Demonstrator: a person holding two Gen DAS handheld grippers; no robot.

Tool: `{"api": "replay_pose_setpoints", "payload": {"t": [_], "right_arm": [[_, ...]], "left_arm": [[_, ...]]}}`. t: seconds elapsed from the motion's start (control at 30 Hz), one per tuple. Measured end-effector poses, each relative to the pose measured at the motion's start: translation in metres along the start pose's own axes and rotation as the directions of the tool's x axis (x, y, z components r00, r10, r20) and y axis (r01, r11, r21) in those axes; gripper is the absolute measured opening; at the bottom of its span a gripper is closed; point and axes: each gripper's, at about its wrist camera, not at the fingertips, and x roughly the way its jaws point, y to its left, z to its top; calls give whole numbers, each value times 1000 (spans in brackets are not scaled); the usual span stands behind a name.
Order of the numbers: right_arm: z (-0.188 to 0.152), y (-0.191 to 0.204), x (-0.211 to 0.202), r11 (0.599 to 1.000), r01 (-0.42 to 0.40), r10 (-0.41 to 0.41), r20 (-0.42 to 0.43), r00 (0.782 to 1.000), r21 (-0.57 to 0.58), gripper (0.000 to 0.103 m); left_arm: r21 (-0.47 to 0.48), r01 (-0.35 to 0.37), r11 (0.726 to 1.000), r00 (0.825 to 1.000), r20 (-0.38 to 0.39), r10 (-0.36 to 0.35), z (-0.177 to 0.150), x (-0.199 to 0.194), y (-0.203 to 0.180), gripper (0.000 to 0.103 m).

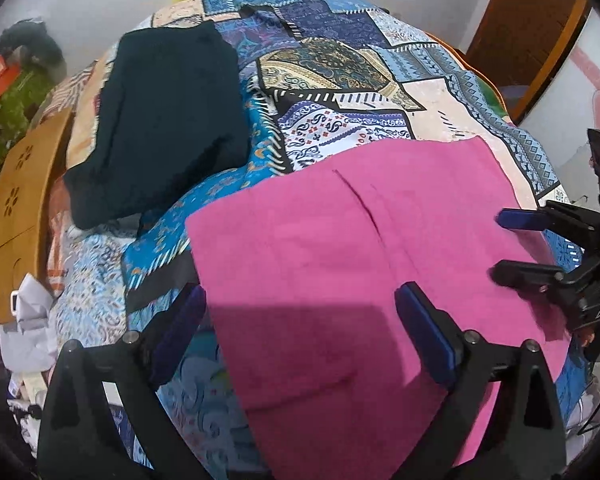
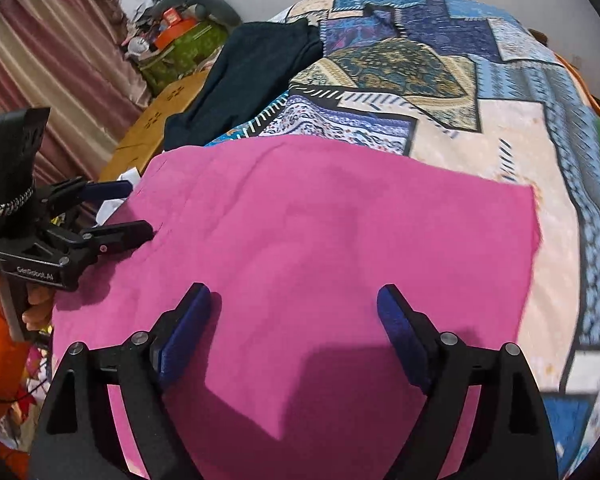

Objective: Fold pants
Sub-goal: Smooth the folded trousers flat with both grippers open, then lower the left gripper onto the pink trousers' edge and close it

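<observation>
The pink cloth pants (image 2: 300,248) are spread flat beneath both wide-open, empty grippers, left gripper (image 1: 300,320) and right gripper (image 2: 296,320). The patterned blue bedcover (image 1: 340,80) underneath could be pinched too.

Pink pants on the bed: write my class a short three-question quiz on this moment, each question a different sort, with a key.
1. True or false: the left claw grips the pink pants.
2. What lies beyond the pants? A dark folded garment; B a book.
3. Fill in: both claws are ___.

Key: 1 false, it is open above them; 2 A, on the patterned bedspread; 3 open, the right claw too.
</observation>
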Motion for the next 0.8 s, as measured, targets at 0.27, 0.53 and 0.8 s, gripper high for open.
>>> {"api": "replay_pose_setpoints", "payload": {"t": [0.27,0.53,0.8], "right_arm": [[-33,0,-30,997,76,-78,78,994,22,83],[-65,-14,-47,989,118,-126,83,989,91,83],[-90,-25,-56,978,127,-140,69,988,162,83]], "left_arm": [[-18,-47,999,997,52,48,-24,-24,-1,98],[-75,-47,996,995,85,53,-47,-42,0,98],[-146,-28,989,995,95,42,-66,-54,9,98]]}}
